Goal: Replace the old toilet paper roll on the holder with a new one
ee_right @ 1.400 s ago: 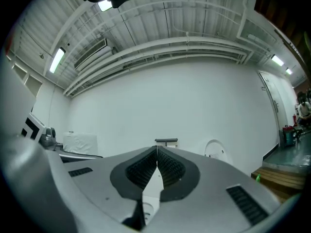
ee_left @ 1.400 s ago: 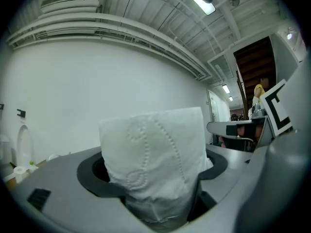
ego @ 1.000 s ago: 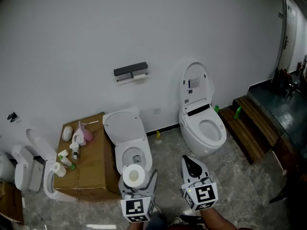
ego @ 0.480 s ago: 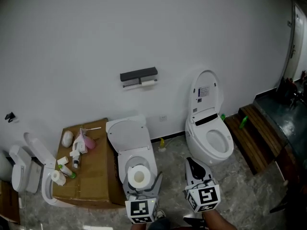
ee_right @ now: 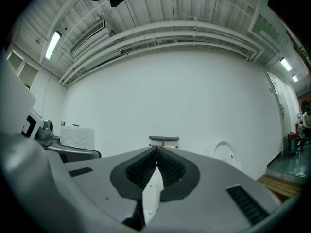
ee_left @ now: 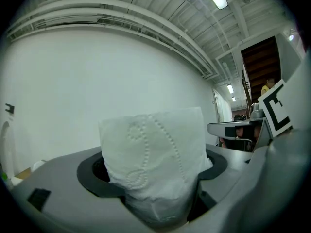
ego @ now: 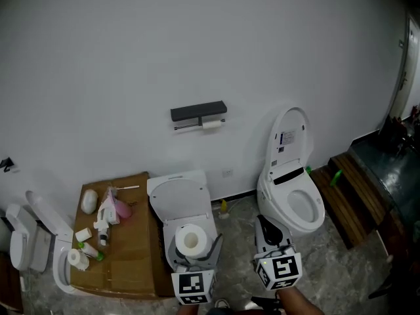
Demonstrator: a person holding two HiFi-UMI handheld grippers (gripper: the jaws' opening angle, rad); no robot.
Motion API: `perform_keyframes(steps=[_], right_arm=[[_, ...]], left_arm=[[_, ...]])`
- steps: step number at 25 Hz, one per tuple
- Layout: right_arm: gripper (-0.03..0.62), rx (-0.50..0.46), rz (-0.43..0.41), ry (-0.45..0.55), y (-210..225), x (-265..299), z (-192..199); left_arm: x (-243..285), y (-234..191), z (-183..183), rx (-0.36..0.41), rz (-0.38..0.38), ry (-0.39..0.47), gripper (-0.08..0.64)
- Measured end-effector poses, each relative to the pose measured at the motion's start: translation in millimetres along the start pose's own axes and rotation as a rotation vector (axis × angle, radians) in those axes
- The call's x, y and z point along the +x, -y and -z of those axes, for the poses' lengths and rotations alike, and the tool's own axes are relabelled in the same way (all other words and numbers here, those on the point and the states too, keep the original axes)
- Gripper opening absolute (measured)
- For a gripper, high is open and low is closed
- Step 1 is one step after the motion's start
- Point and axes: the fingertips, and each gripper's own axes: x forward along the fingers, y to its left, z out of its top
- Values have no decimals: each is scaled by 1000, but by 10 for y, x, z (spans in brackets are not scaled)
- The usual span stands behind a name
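Your roll is soft embossed paper; toilet glossy, smooth ceramic; box matt cardboard; floor polished stone tile.

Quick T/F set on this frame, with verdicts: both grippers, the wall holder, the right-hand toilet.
1. The left gripper is closed on a toilet paper roll. True.
2. The right gripper has its jaws wide apart. False: they are shut together with nothing between them.
3. The wall holder is bare. False: a small white roll hangs under its right end.
4. The toilet to the right of the holder has its lid raised. True.
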Motion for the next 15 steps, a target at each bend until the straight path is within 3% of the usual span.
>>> perform_keyframes(steps=[6,15], right_arm=[[18,-2,28,-4,-46,367,16],[18,30,36,-5,172,790,147]], left_arm=[[300,-272,-9,-1,33,-10,459],[748,-322,36,-16,53,-31,459]])
